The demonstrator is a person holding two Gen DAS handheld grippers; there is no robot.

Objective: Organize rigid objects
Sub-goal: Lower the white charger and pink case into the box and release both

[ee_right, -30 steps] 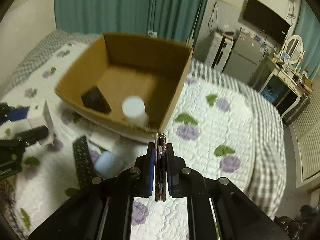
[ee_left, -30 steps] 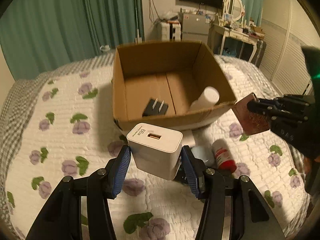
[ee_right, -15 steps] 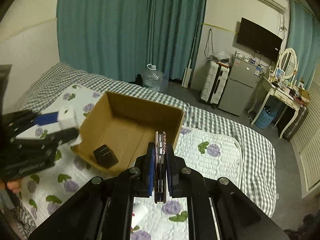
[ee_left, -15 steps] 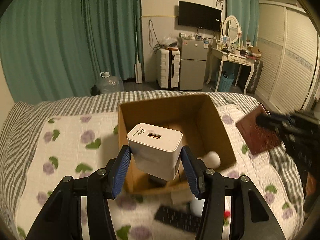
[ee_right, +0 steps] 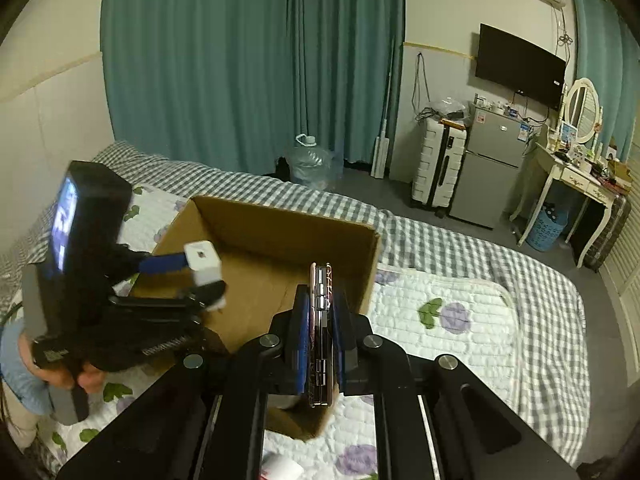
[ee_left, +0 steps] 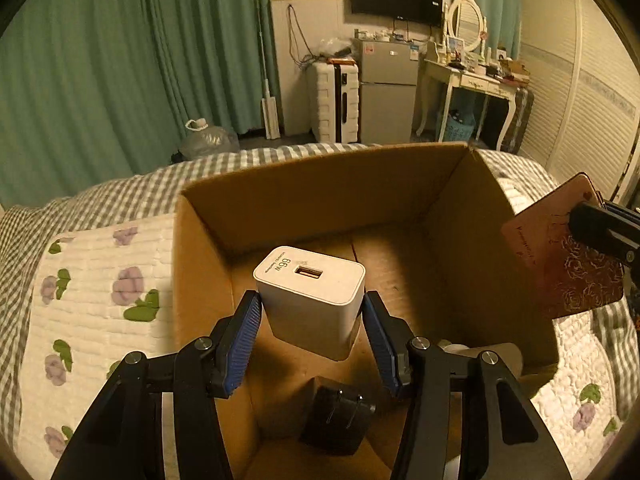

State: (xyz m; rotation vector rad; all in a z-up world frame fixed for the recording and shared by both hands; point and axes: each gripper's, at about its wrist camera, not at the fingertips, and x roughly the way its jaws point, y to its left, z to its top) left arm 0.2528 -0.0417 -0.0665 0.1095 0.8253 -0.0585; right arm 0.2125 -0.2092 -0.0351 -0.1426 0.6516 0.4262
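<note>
The white cube-shaped plastic charger (ee_left: 310,300) is seen between the blue-padded fingers (ee_left: 243,342) of the left gripper (ee_left: 311,344), over the open brown cardboard box (ee_left: 320,196). The jaws have just been opening; whether the pads still touch it cannot be told. Below it, a black plug adapter (ee_left: 338,420) lies on the box floor. At the right, the thin pink rose-patterned case (ee_right: 320,332) is clamped edge-on by the right gripper (ee_right: 320,344).

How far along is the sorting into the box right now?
Done: a black plug adapter lies in the cardboard box. In hand: the left gripper has the white charger over the box, fingers just easing apart; the right gripper is shut on a thin patterned case. Left: both still to go in.
</note>
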